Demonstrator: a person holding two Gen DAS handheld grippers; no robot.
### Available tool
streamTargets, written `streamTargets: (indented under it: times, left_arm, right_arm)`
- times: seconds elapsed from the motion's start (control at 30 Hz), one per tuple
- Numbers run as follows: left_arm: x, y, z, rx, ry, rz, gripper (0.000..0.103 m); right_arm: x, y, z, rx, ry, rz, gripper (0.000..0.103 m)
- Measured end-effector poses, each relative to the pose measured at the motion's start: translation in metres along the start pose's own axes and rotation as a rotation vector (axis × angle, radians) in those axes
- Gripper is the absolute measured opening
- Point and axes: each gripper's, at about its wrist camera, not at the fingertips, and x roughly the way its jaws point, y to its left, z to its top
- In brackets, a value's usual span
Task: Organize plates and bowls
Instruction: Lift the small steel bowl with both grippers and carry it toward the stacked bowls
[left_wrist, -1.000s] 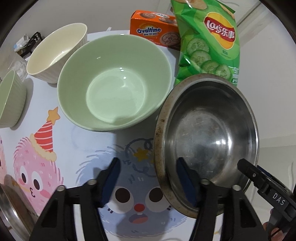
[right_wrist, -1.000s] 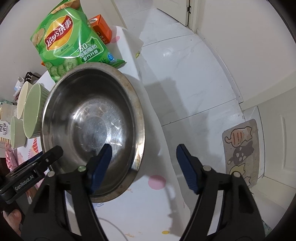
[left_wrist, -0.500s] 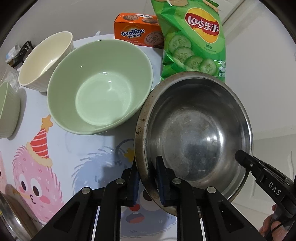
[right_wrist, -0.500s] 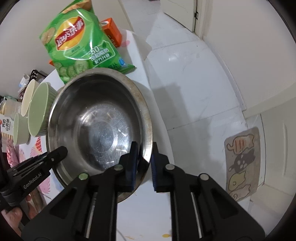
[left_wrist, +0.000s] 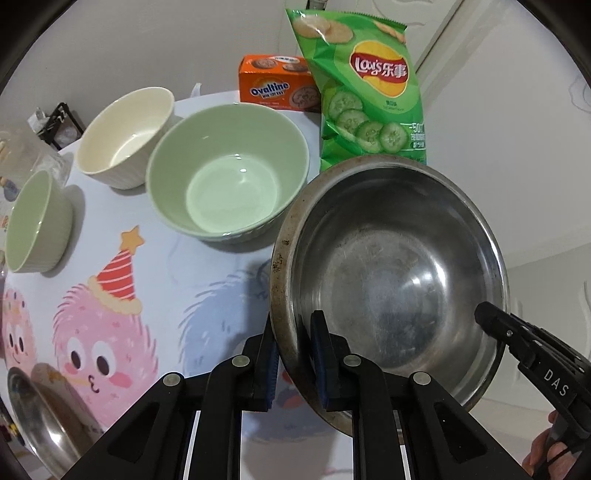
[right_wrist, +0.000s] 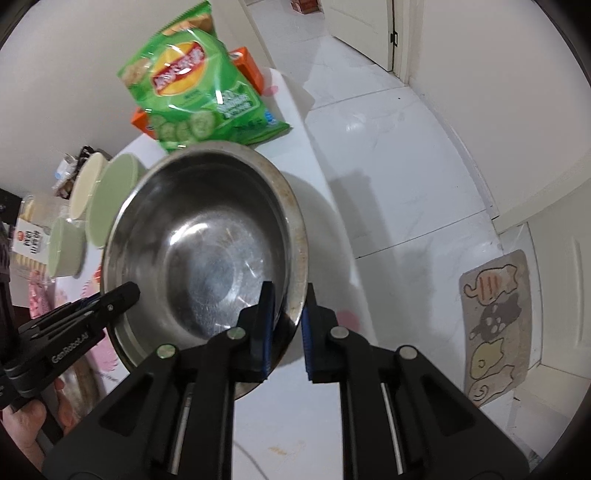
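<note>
left gripper (left_wrist: 293, 354) pinching stainless steel bowl (left_wrist: 399, 273) at its near rim, right gripper (right_wrist: 287, 325) pinching the opposite rim, large green bowl (left_wrist: 229, 173) just beside

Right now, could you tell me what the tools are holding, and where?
Both hold the steel bowl by its rim: left tool and right tool on opposite sides.

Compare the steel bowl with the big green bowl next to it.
The steel bowl is shiny scratched metal, wider and shallower; the big green bowl is matte pale green and deeper. The steel bowl is tilted, its rim pinched by both tools; the green bowl sits flat, untouched. Both are round and empty.
</note>
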Motion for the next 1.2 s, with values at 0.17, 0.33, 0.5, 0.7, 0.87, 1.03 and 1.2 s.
streamTargets:
  times: [0.17, 0.33, 0.5, 0.7, 0.87, 1.03, 1.2]
  left_arm:
    - [-0.02, 0.012, -0.005, 0.002, -0.031, 0.006, 0.016]
    - [-0.043, 0.03, -0.016, -0.008, -0.066, 0.023, 0.016]
    - [-0.063, 0.059, -0.032, -0.035, -0.081, 0.033, 0.016]
    - [-0.088, 0.106, -0.053, -0.09, -0.1, 0.059, 0.016]
    - [-0.103, 0.152, -0.076, -0.168, -0.11, 0.095, 0.016]
    - [-0.115, 0.195, -0.098, -0.235, -0.124, 0.141, 0.016]
    - [-0.127, 0.232, -0.119, -0.291, -0.14, 0.179, 0.016]
  right_arm:
    - [-0.014, 0.021, -0.009, -0.023, -0.023, 0.006, 0.016]
    - [-0.023, 0.044, -0.017, -0.06, -0.033, 0.014, 0.016]
    - [-0.03, 0.072, -0.026, -0.106, -0.034, 0.023, 0.016]
    - [-0.029, 0.119, -0.043, -0.2, -0.014, 0.041, 0.017]
    - [-0.02, 0.163, -0.058, -0.276, 0.006, 0.075, 0.017]
    - [-0.008, 0.207, -0.075, -0.357, 0.037, 0.107, 0.018]
    - [0.0, 0.247, -0.092, -0.434, 0.062, 0.144, 0.018]
